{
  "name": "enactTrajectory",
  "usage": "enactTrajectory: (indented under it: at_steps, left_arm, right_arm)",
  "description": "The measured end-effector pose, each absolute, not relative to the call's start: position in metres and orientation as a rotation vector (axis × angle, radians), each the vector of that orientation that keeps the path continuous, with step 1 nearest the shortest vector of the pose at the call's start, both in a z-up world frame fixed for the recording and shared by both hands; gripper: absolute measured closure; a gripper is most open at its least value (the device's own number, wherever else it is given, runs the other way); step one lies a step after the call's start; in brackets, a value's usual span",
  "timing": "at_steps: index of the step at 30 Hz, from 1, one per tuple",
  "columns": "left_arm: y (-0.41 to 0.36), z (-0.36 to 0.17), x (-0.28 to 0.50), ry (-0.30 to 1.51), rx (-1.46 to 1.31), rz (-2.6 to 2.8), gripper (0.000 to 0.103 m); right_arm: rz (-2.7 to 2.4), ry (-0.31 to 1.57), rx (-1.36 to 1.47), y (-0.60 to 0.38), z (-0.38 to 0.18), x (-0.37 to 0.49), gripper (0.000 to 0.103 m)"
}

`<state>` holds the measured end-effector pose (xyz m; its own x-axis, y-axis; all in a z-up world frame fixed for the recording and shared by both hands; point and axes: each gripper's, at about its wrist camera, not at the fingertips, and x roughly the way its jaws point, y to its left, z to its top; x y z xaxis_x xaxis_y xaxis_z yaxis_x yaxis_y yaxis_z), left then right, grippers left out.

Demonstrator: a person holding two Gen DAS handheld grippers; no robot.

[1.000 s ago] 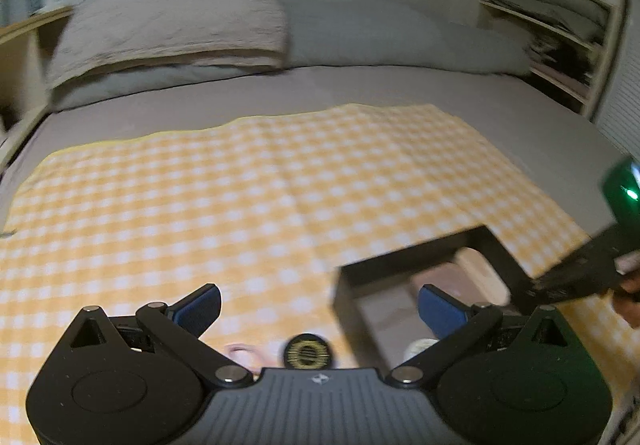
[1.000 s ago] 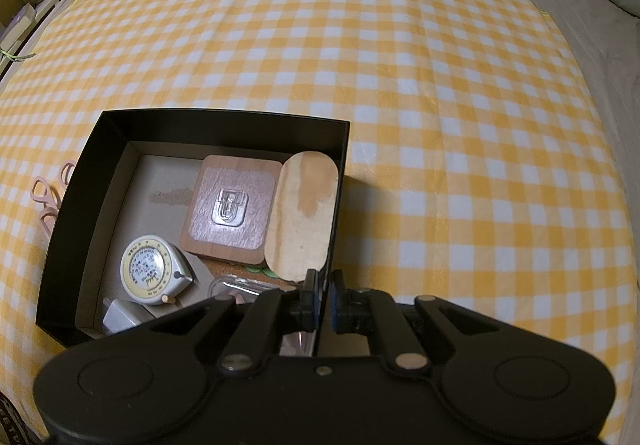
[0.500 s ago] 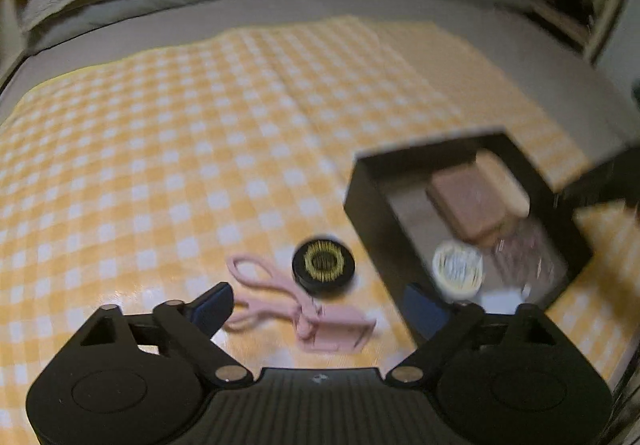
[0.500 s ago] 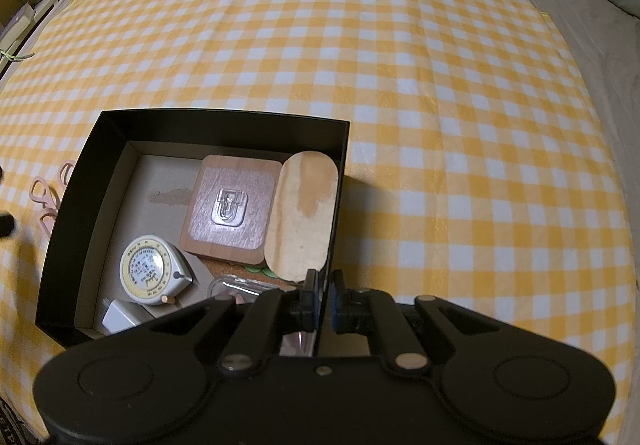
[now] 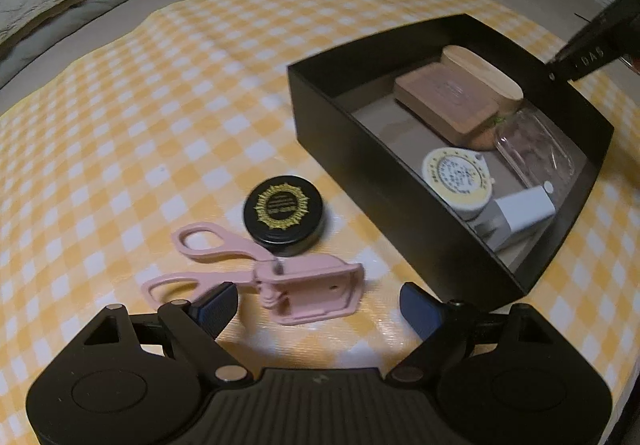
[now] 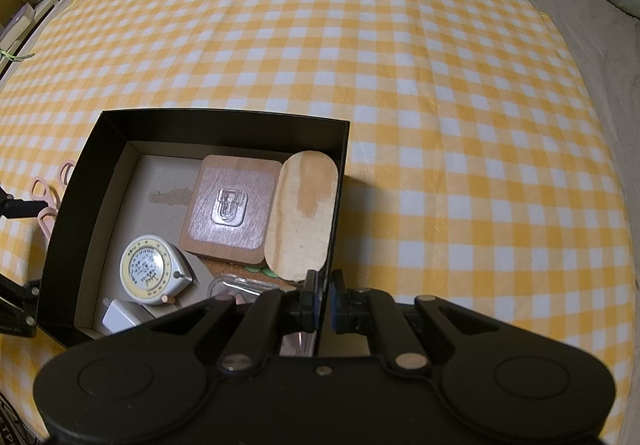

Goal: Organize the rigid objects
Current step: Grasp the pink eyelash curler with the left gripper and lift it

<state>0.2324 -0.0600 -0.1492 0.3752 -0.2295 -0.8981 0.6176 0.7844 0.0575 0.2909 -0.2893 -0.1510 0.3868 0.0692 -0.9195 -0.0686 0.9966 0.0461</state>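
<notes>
Left wrist view: the left gripper point(image 5: 316, 303), fingers spread wide and empty, has dipped toward pink scissors point(image 5: 256, 273) and a black tin point(image 5: 284, 209) lying outside the box point(image 5: 384, 181), likely next. The right gripper point(image 6: 323, 303) stays pinched on the box wall.

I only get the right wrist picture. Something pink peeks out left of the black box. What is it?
Observer: A pink scissor-handled clamp, lying flat on the checked cloth outside the black box.
Operator: Is anything else out there with it?
Observer: Yes, a round black tin with a gold emblem on its lid, right beside the pink handles.
Operator: Is the other hand's tool holding either one?
Observer: No. The left tool is open and points at the clamp without gripping it.
</notes>
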Motion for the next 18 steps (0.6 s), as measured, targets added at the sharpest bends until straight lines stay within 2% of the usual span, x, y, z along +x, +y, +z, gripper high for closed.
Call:
enactTrajectory:
  at_steps: [4, 5, 6, 10, 12, 14, 18]
  left_arm:
    - [-0.0632, -0.1518, 0.2332, 1.064, 0.429, -0.573, 0.029]
    - [-0.0632, -0.1514, 0.2333, 1.061, 0.426, -0.57, 0.034]
    - [-0.0624, -0.1504, 0.2348, 1.062, 0.413, -0.565, 0.044]
    - [-0.0586, -0.1468, 0.2375, 1.071, 0.387, -0.569, 0.063]
    - [-0.0565, -0.1458, 0.2366, 1.074, 0.386, -0.572, 0.077]
    - [-0.0552, -0.1438, 0.2367, 1.083, 0.375, -0.569, 0.086]
    - [-0.0564, -0.144, 0.2369, 1.089, 0.379, -0.563, 0.095]
  right_arm:
    - [0.086, 1.17, 0.002, -0.2888, -0.1509, 0.2912, 0.097]
    - [0.086, 1.17, -0.001, -0.2885, -0.1505, 0.2909, 0.097]
    - [0.086, 1.17, -0.002, -0.2885, -0.1505, 0.291, 0.097]
    - [0.086, 1.169, 0.001, -0.2876, -0.1506, 0.2911, 0.097]
    - [0.085, 1.169, 0.001, -0.287, -0.1507, 0.2912, 0.097]
    - [0.085, 1.166, -0.01, -0.2866, -0.1505, 0.2913, 0.097]
    - [0.08, 1.165, -0.028, -0.2871, -0.1513, 0.2895, 0.097]
